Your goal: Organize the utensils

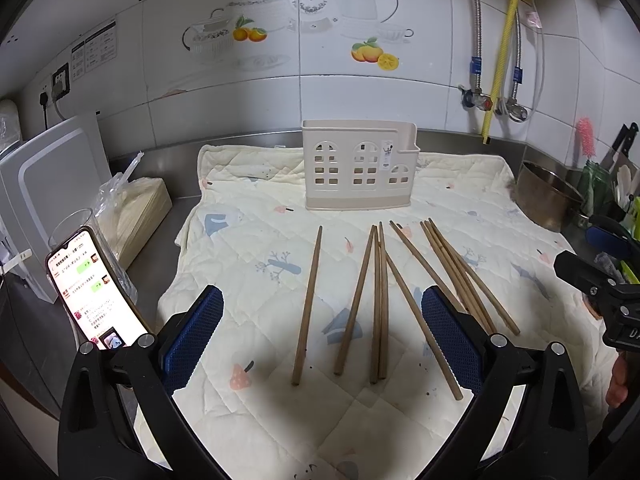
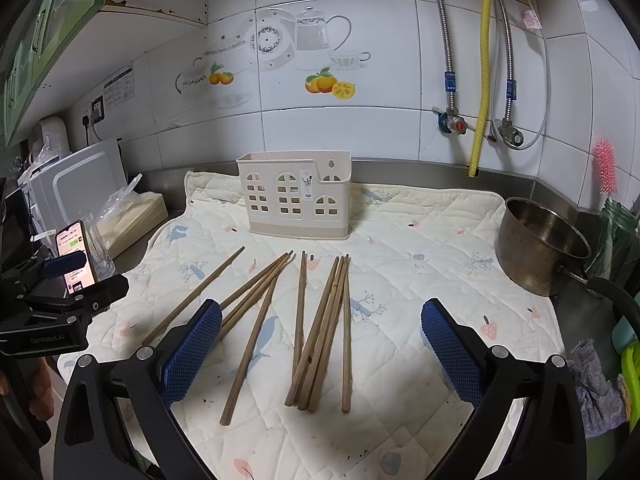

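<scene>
Leftmost on the steel worktop [image 1: 160, 168], a lit phone [image 1: 94, 288] leans against a clear glass [image 1: 76, 220], with a white appliance [image 1: 48, 184] behind it and a bagged stack of pale sheets [image 1: 136, 208] just beside it. Next comes the left claw [image 1: 322, 340], its blue-padded fingers [image 1: 192, 340] spread wide with nothing between them, held above the near edge of a quilted cloth [image 1: 248, 216] that covers the middle of the worktop. On that cloth lie the wooden chopsticks [image 1: 380, 304], loose and fanned out: one single stick [image 1: 308, 304] lies apart on the left, a few cross one another in the middle, and a tighter bundle [image 2: 324, 332] lies to the right. Beyond them, near the tiled wall, stands the beige utensil holder [image 1: 358, 164], upright, with window-shaped cut-outs in its front; no chopstick sticks out of its top. The right claw [image 2: 322, 354] is likewise wide open and holds nothing, hanging over the near ends of the right-hand bundle, which lie between its fingers [image 2: 452, 356] in the right wrist view. Farther right, off the edge of the cloth, sits a steel pot [image 2: 540, 248], and past it a green glass jar [image 2: 618, 236] with a pink brush [image 2: 605, 166] above it.
</scene>
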Motion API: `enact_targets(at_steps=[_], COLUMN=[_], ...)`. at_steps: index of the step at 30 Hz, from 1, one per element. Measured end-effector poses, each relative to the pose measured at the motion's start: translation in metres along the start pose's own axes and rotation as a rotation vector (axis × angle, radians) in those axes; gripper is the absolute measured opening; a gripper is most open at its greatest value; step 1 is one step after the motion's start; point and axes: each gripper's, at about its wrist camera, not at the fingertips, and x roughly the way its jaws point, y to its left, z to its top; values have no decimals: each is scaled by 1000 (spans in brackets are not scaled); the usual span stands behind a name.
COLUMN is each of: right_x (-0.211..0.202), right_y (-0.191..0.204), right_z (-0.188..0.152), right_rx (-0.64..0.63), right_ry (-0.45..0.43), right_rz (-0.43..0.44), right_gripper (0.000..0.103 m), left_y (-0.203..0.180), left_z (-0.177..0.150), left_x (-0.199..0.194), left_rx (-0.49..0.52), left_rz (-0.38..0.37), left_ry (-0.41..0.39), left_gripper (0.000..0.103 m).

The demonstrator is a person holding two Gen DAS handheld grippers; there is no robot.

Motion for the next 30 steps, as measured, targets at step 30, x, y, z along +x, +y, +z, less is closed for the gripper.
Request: enact_targets(at_steps=[30], right_x=[5], right_y=[0], right_z=[0], right_rx=[5], right_ry=[8], right_rz=[4], right_gripper=[97], left_y=[2], left_z=[3], left_x=[1], left_rx=[-8], left_rz=[4], left_ry=[1], left_gripper=[98])
